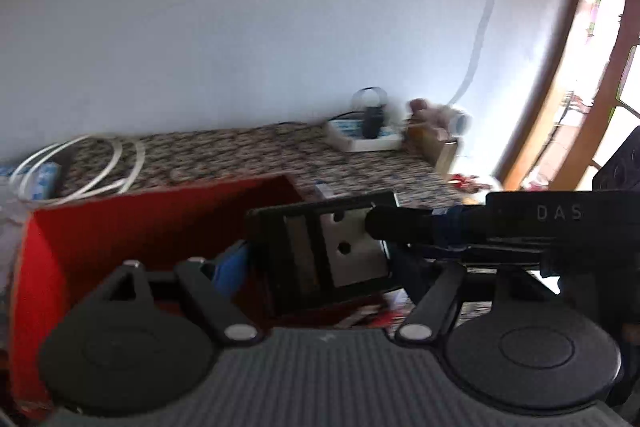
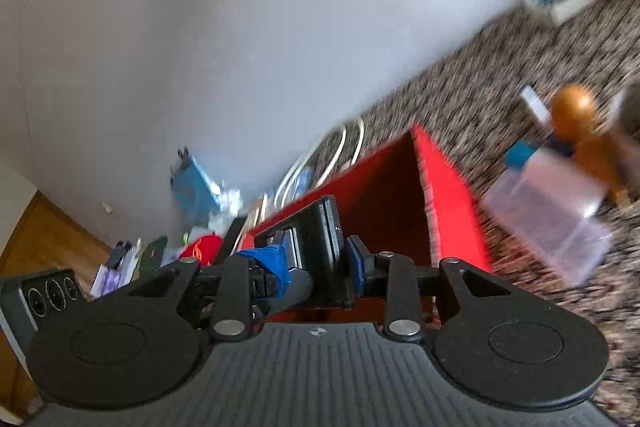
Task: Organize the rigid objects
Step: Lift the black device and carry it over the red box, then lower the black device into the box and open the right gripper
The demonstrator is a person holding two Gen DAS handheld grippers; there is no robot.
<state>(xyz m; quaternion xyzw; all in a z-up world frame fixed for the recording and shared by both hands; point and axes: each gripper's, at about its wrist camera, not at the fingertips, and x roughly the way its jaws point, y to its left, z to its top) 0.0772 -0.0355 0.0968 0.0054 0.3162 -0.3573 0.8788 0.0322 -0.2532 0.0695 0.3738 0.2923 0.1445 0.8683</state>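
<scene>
A flat black device with a silver back plate (image 1: 332,251) hangs over the open red box (image 1: 92,235). My right gripper (image 2: 316,267) is shut on this black device (image 2: 324,247), its blue-padded fingers (image 2: 356,263) pressing both sides; the gripper reaches in from the right in the left wrist view (image 1: 404,227). My left gripper (image 1: 320,279) is wide open around the device's lower edge, its left blue pad (image 1: 230,267) beside it, not squeezing. The red box (image 2: 448,195) stands just beyond in the right wrist view.
On the patterned countertop (image 1: 240,155) lie a white cable coil (image 1: 80,167), a white tray with a black item (image 1: 364,135) and a clear plastic container (image 2: 548,219) beside a wooden figure (image 2: 580,131). A window (image 1: 592,67) is at right. Clutter lies on the floor (image 2: 160,251).
</scene>
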